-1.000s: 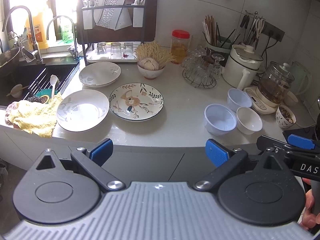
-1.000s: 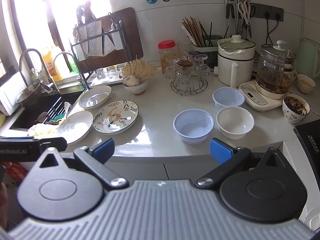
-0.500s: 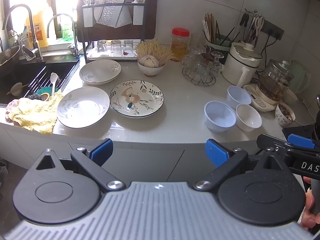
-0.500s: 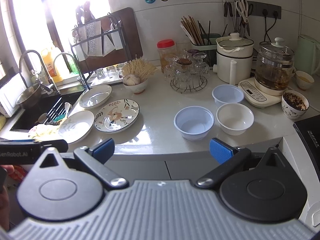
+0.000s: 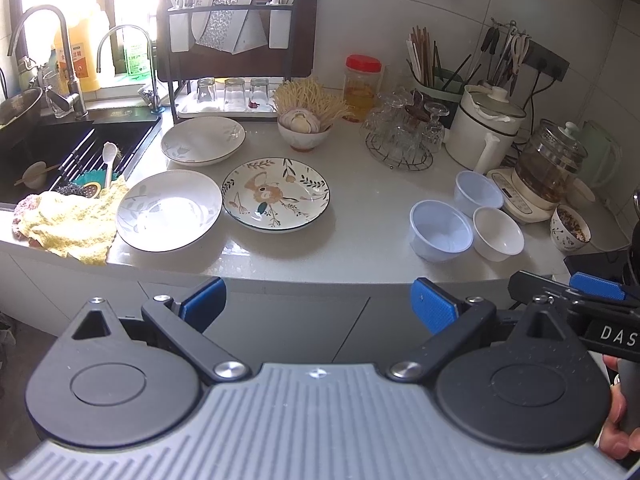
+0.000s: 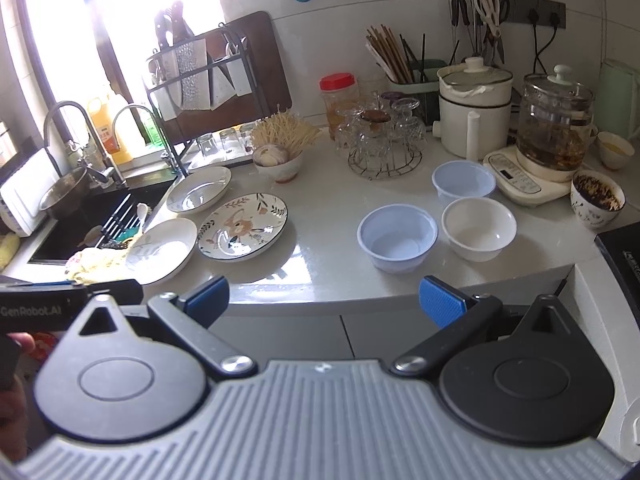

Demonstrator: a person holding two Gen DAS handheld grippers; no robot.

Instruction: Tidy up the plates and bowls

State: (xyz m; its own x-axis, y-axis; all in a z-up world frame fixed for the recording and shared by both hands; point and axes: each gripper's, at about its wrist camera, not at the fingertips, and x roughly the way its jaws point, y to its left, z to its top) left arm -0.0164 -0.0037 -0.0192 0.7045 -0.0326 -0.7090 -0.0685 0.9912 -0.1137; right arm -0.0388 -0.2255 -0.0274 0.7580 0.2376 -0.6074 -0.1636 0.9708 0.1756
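Note:
Three plates lie on the left of the counter: a flower-patterned plate (image 5: 276, 194) (image 6: 243, 226), a white plate (image 5: 169, 210) (image 6: 162, 250) at the front and a white plate (image 5: 203, 140) (image 6: 199, 195) behind. To the right sit two pale blue bowls (image 5: 440, 230) (image 6: 397, 238), (image 5: 478, 193) (image 6: 464, 184) and a white bowl (image 5: 498, 233) (image 6: 479, 229). My left gripper (image 5: 318, 304) and right gripper (image 6: 323, 300) are both open and empty, held in front of the counter edge, short of the dishes.
A sink (image 5: 60, 152) with a yellow cloth (image 5: 68, 222) is at the left. A dish rack (image 5: 236, 40), a bowl of noodles (image 5: 306, 124), a glass rack (image 5: 400, 136), a white cooker (image 5: 486, 128) and a glass kettle (image 5: 550, 164) line the back. A filled patterned cup (image 6: 596, 204) stands at right.
Both grippers have drawn back slightly from the counter, so the dishes look a little smaller and higher. Nothing on the counter has moved.

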